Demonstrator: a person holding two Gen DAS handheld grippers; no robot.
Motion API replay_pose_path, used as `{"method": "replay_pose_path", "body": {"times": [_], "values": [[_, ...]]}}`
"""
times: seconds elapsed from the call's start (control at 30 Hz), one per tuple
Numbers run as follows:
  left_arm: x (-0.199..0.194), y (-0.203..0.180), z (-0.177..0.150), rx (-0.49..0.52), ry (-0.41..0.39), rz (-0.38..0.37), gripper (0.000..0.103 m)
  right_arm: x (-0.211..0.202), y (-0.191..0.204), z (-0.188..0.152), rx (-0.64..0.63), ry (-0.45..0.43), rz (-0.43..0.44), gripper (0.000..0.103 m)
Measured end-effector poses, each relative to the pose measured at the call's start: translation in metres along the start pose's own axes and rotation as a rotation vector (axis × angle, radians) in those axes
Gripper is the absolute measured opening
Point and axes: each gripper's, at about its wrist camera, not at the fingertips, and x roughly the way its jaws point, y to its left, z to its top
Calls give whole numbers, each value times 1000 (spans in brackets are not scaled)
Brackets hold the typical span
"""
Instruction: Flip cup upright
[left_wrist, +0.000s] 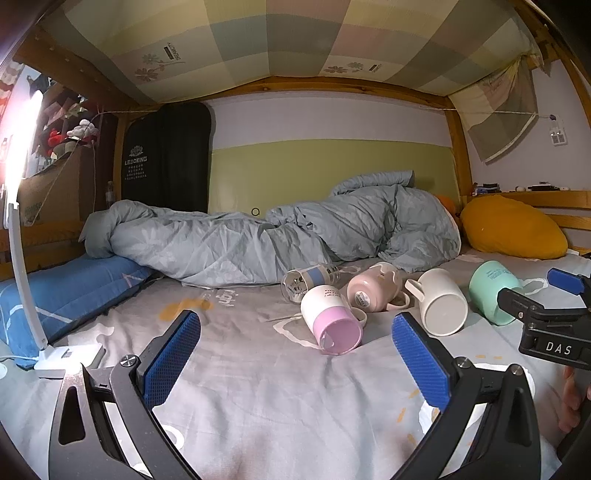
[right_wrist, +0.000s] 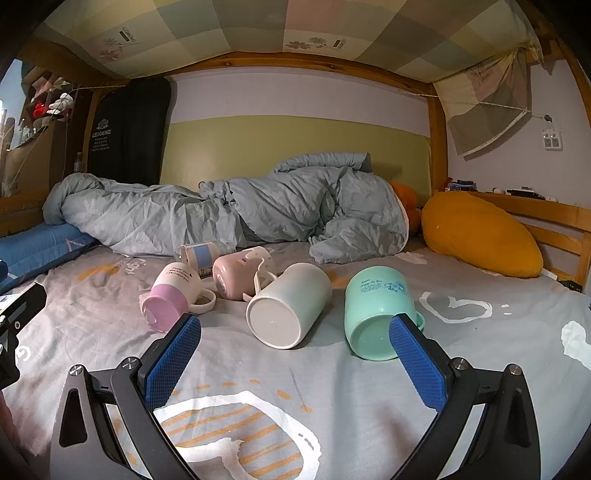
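the cup i mean to flip is, by my judgement, the green cup; it lies on its side on the grey bed sheet, its flat base turned toward me and its mouth pointing away toward the rumpled duvet, so its long axis runs roughly along my line of reach. going by size from the green cup outward: the duvet is piled well behind it, the orange cushion sits behind it toward the rail, and the other fallen cups trail off on its far side. the white mug lies just beside it, then the pink mug, the pink-and-white cup and the glass behind that.

my right gripper is clearly the nearer one; its jaws are spread wide and hold nothing, and one blue pad overlaps the cup's base in the right wrist view. whether it touches i cannot tell. my left gripper hovers low over the sheet, likewise wide and empty, facing the pink-and-white cup rather than the green one.
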Motion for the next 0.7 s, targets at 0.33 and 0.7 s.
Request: {"method": "replay_pose_path", "body": {"times": [0.33,0.7], "values": [[2,6,0,-18,10,9,103,1,0,0,4,3,0,103],[2,7,0,-19,11,13,103,1,-1,0,8,7,0,103]]}}
